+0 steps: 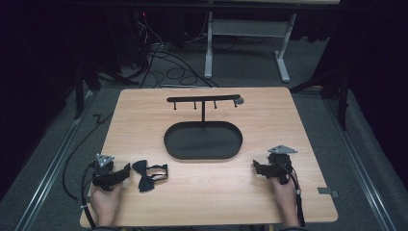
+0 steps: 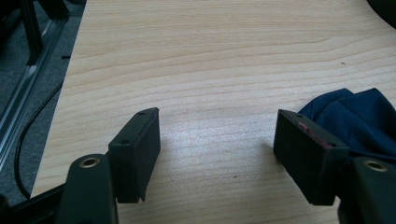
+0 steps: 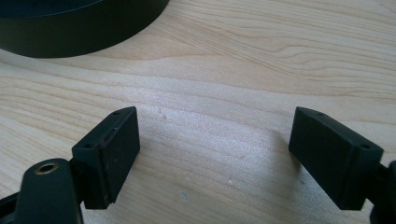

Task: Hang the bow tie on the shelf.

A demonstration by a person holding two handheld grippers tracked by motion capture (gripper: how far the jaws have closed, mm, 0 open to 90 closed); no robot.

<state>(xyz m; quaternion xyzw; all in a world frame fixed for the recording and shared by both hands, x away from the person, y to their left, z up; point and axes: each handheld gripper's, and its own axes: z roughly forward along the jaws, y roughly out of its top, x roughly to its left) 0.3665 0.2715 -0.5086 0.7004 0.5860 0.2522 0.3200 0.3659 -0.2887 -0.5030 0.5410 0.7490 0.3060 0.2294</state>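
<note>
Landmark: oval black tray point(image 1: 202, 150), set at the middle of the wooden table point(image 1: 269, 115).

1. Oval black tray, low-walled. Nothing lies in it that can be made out; the interior reads as uniform dark. Its curved wall also appears at the top of the right gripper view.
2. Black T-shaped stand point(image 1: 203, 101), rising from the far rim of the tray; crossbar with short pegs hanging below it; a small grey disc at its right end.
3. Dark blue bow tie point(image 1: 146, 174) with strap, flat on the table, near-left of the tray, outside it.
4. Left gripper point(image 1: 126, 169), further left of the tray, just beside the bow tie. Jaws spread wide, bare wood between them; blue cloth lies against the outer side of one jaw.
5. Right gripper point(image 1: 255, 166), near-right of the tray. Jaws wide apart over bare wood, gripping nothing.
</note>
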